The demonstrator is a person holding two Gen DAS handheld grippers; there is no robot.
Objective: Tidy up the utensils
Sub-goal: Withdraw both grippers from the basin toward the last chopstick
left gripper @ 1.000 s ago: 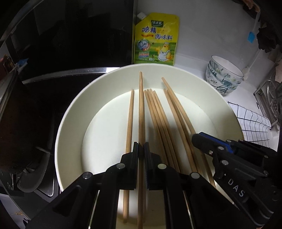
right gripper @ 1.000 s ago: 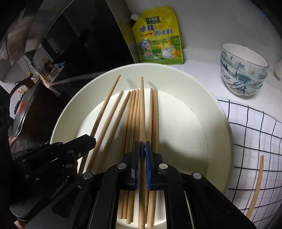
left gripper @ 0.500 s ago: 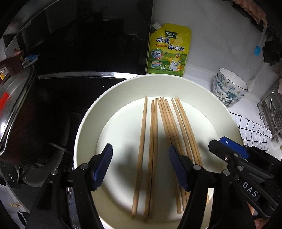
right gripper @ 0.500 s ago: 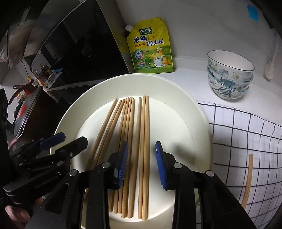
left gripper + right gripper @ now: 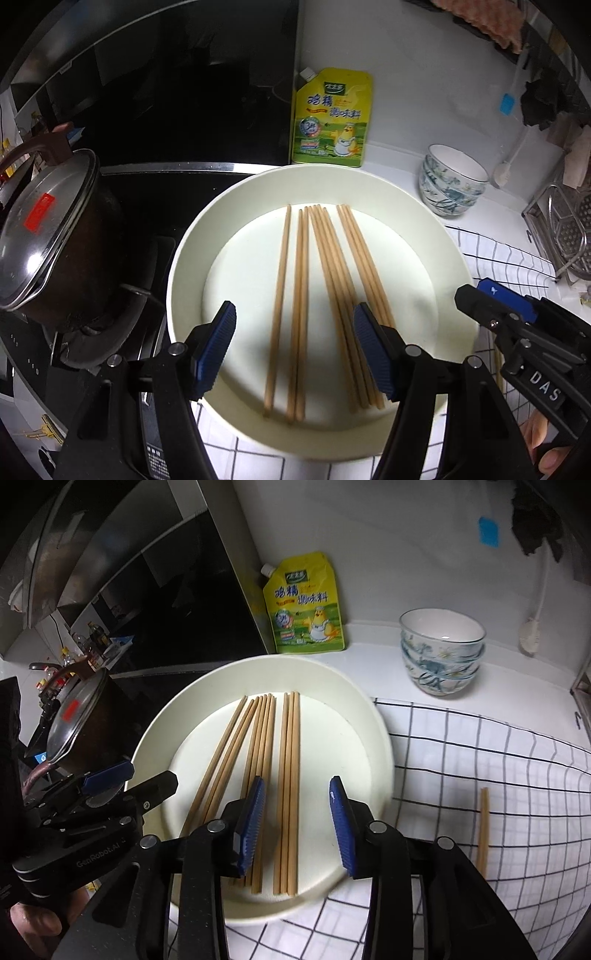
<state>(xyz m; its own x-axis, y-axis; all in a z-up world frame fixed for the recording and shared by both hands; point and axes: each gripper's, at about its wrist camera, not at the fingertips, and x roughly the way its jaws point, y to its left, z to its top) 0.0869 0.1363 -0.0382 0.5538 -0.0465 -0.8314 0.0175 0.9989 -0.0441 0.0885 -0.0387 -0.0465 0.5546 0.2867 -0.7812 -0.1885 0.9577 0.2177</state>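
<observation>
White counter (image 5: 369, 657), checked cloth (image 5: 498, 775) under plate (image 5: 192, 258); both grippers' fingers apart, empty.

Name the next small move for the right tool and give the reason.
Probably swing the right tool, open and empty over the plate, toward the stray chopstick on the checked cloth; the other chopsticks already lie on the plate.

Left gripper (image 5: 295, 347): jaws wide apart, nothing clamped, pointing steeply downward. Right gripper (image 5: 295, 823): jaws parted, having just been opening, nothing between the pads, likewise angled down. A fingertip (image 5: 35, 921) shows behind the left gripper's body.
</observation>
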